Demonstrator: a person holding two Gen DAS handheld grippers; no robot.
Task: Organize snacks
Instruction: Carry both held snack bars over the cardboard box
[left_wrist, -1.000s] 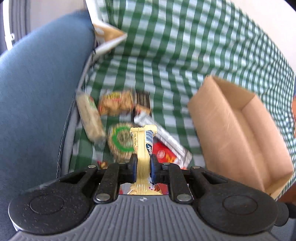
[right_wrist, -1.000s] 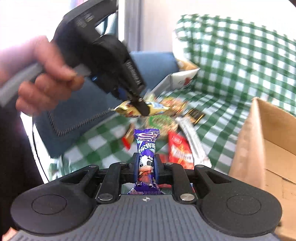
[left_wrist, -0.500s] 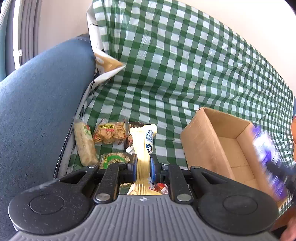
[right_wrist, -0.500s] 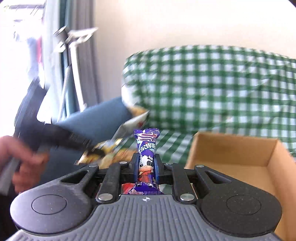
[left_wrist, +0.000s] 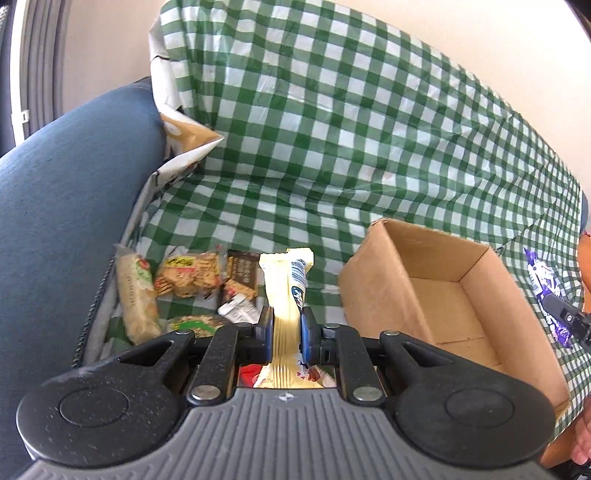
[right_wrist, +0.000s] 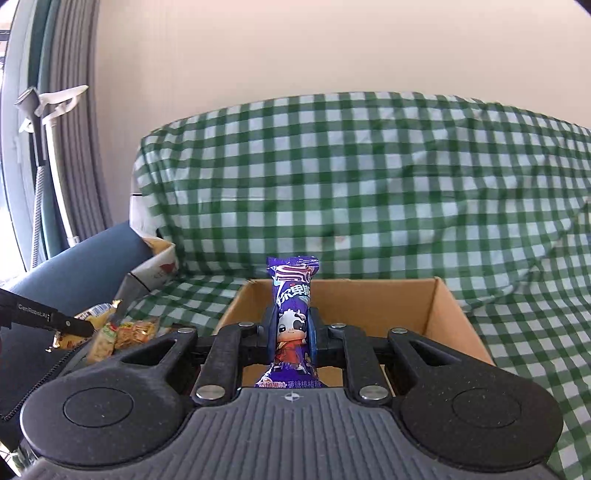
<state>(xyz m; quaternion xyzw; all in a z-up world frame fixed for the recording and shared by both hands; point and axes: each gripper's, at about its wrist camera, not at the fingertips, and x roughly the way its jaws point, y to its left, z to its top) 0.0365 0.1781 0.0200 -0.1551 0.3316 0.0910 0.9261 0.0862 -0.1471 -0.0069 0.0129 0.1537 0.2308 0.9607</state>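
Observation:
My left gripper (left_wrist: 287, 328) is shut on a yellow snack packet (left_wrist: 286, 291) and holds it above the snack pile, left of the open cardboard box (left_wrist: 373, 295). My right gripper (right_wrist: 291, 332) is shut on a purple candy packet (right_wrist: 293, 295) with a cartoon cow, held upright over the near edge of the cardboard box (right_wrist: 439, 314). The purple candy packet also shows at the right edge of the left wrist view (left_wrist: 543, 284). Loose snacks lie on the checked cloth: a long cracker pack (left_wrist: 136, 299), a biscuit pack (left_wrist: 188, 275) and a brown bar (left_wrist: 242, 275).
A green and white checked cloth (left_wrist: 332, 147) covers the sofa seat and back. A blue armrest (left_wrist: 55, 221) rises on the left. A folded paper bag (left_wrist: 184, 147) leans by the armrest. The box interior shows bare cardboard.
Both grippers have lifted and swung towards the box, each keeping its packet. The right gripper now faces the box squarely; the left sits higher above the pile.

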